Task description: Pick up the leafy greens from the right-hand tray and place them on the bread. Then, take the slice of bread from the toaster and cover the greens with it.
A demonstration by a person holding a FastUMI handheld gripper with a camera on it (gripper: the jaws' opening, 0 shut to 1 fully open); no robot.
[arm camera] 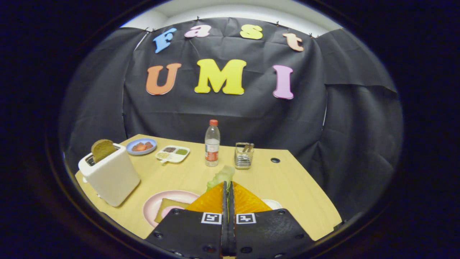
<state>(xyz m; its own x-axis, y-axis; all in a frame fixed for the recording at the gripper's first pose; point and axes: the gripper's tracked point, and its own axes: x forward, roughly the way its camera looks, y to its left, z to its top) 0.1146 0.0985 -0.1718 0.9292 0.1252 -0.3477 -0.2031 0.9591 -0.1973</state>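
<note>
My gripper (228, 184) is shut on the leafy greens (222, 175); the pale green leaf sticks out just beyond the fingertips and hangs above the table. Below and left of the fingers lies a pink plate (152, 205) with a flat slice of bread (168, 207) on it. Further left stands a white toaster (110, 177) with a brown slice of bread (102, 149) poking up from its slot. A sliver of the white right-hand tray (274, 204) peeks out just right of the fingers.
At the back of the wooden table (287, 187) stand a blue plate (141, 146) of red food, a white divided dish (173, 154), a clear bottle (212, 144) with a red cap and a metal holder (244, 157). A small round hole (275, 160) marks the tabletop.
</note>
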